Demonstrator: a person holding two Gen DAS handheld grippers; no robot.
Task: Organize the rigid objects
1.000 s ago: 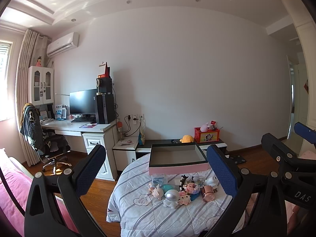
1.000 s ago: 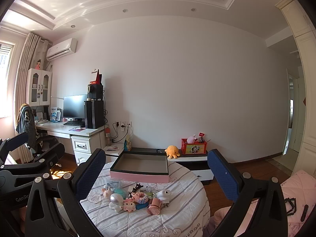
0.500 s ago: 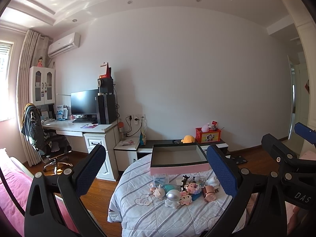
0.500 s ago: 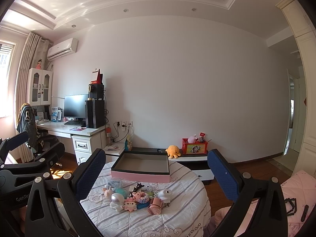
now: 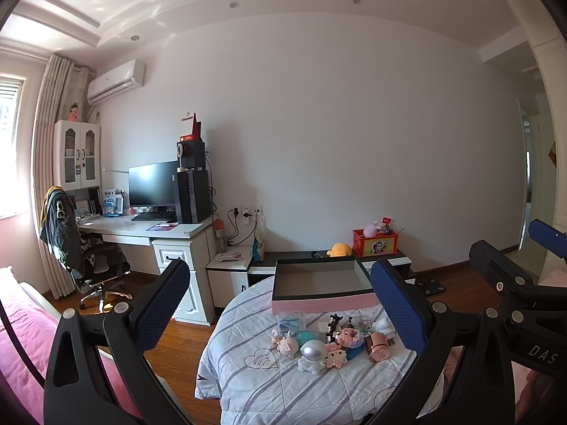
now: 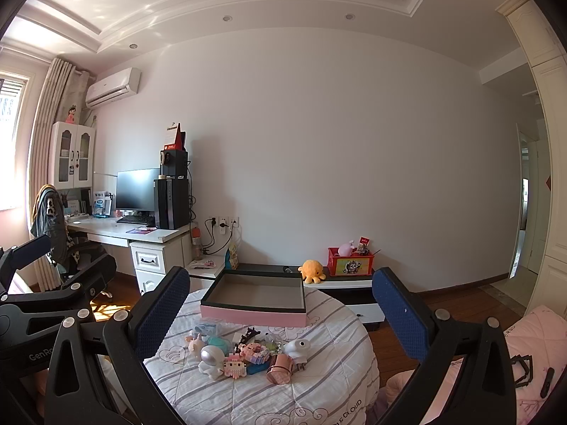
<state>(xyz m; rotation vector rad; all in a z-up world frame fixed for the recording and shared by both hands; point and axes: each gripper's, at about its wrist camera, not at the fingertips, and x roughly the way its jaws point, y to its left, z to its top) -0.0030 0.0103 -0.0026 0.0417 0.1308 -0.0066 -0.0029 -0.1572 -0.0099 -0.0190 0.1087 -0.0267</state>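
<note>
A round table (image 5: 255, 386) (image 6: 329, 389) with a striped quilted cover carries a cluster of small toys. Among them are a silver-helmeted astronaut figure (image 5: 312, 353) (image 6: 212, 358), a pink block figure (image 5: 349, 335) (image 6: 254, 350), a rose-gold cylinder (image 5: 376, 345) (image 6: 280, 368) and a white plug-shaped gadget (image 6: 298, 349). Behind them sits an open, empty pink box with a dark rim (image 5: 320, 285) (image 6: 255, 299). My left gripper (image 5: 280, 304) and right gripper (image 6: 280, 315) hover well short of the table, both open and empty, blue pads (image 5: 161, 304) (image 6: 159, 311) wide apart.
A white desk (image 5: 149, 230) with monitor and tower stands at left, an office chair (image 5: 92, 258) beside it. A low cabinet (image 6: 340, 283) behind the table holds a red toy bin (image 6: 349, 260) and an orange plush (image 6: 312, 270). Pink bedding (image 5: 21, 336) lies at lower left.
Both views have drifted very slightly; the table and toys sit almost where they were. Both grippers stay open and empty.
</note>
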